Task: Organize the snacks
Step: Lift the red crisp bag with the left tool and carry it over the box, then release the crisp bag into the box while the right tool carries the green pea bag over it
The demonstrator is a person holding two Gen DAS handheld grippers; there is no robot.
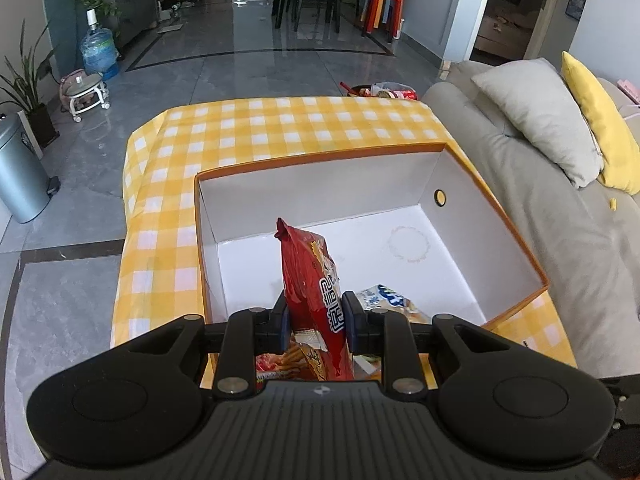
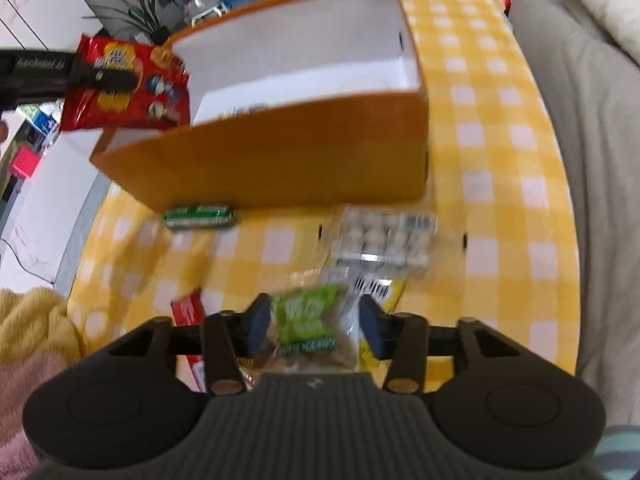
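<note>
The snacks are partly sorted: a white-and-blue packet point(image 1: 386, 298) already lies in the orange, white-lined cardboard box point(image 1: 438, 168) on the yellow-checked counter point(image 1: 256, 128), while the left claw point(image 1: 318, 318), clenched on a glossy red crinkled snack bag point(image 1: 312, 280), holds it upright over the box. The right claw point(image 2: 314, 326) stands released around a green-labelled clear packet point(image 2: 308, 320), pads seemingly not pressing. A green bar point(image 2: 199, 216) and a clear pack of pale balls point(image 2: 384, 236) still wait outside.

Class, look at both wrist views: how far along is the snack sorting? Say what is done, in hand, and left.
Done: one pale snack packet already lies in the orange box.
In hand: the left gripper holds a red snack bag over the box; the right gripper stands open around a green packet.
Left: the green roll and clear pack of white balls on the checked tablecloth.
</note>
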